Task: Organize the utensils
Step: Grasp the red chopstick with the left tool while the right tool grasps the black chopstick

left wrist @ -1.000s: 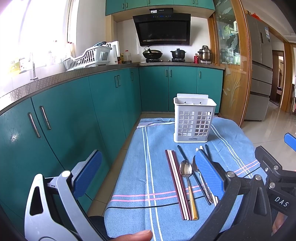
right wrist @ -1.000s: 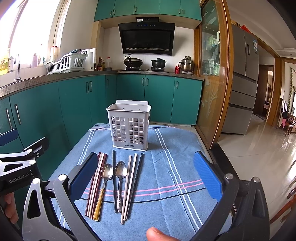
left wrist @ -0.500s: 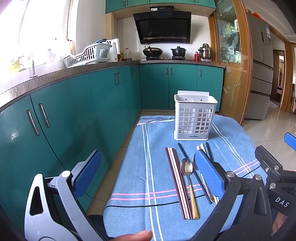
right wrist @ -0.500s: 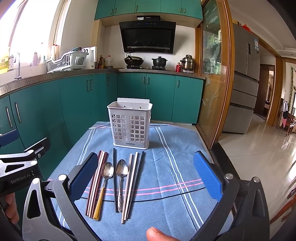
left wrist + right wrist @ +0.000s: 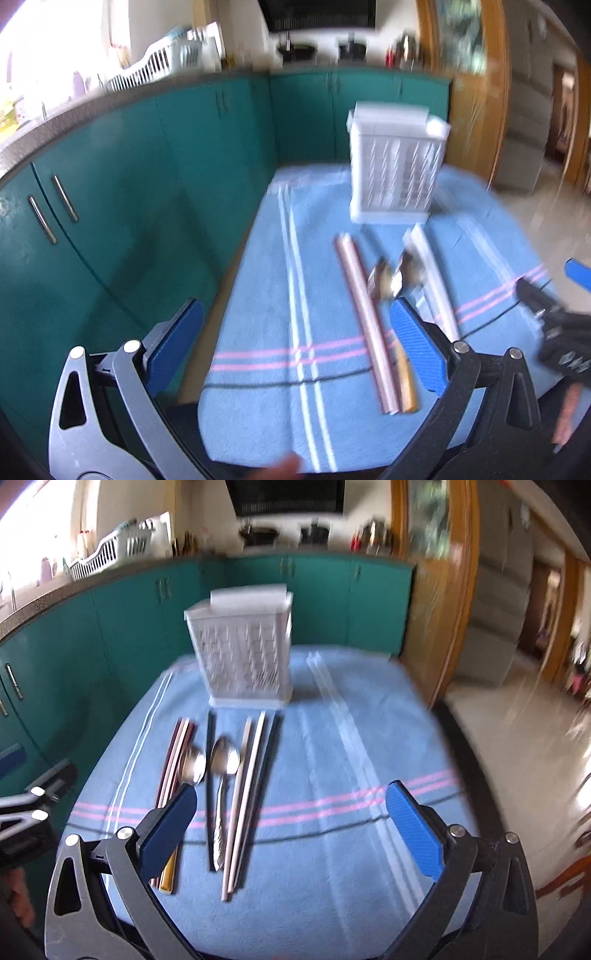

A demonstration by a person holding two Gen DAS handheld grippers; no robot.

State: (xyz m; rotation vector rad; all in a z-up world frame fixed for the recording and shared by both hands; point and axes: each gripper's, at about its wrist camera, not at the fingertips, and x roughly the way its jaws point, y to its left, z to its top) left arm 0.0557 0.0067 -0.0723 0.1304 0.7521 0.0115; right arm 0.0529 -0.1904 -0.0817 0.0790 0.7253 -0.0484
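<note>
We are logging this moment as the very start of the job: judging from how things lie, nothing is sorted yet. The white slotted caddy [image 5: 245,657] is standing upright at the far end of the blue striped cloth [image 5: 332,849], and through its lattice we are seeing no utensil, though blur is softening both views and we cannot be sure of its inside. All the utensils are lying in a row on the cloth just in front of the caddy, handles toward us: a bundle of reddish-pink chopsticks [image 5: 177,760] on the left, a gold-handled spoon [image 5: 192,766] beside it, one dark chopstick [image 5: 209,782], a silver spoon [image 5: 223,764], a pale chopstick pair [image 5: 247,794] and another dark stick at the right edge of the row. We are holding the right gripper [image 5: 291,819] above the near part of the cloth with its blue pads spread wide and nothing between them; its left pad is overlapping the gold-handled spoon in view, but we cannot tell whether it is touching. The left gripper [image 5: 295,354] is likewise spread wide and empty, hanging over the cloth's left half, its right pad near the spoons. Remaining, in our judgement: every pick, every carry, every drop into the caddy.
</note>
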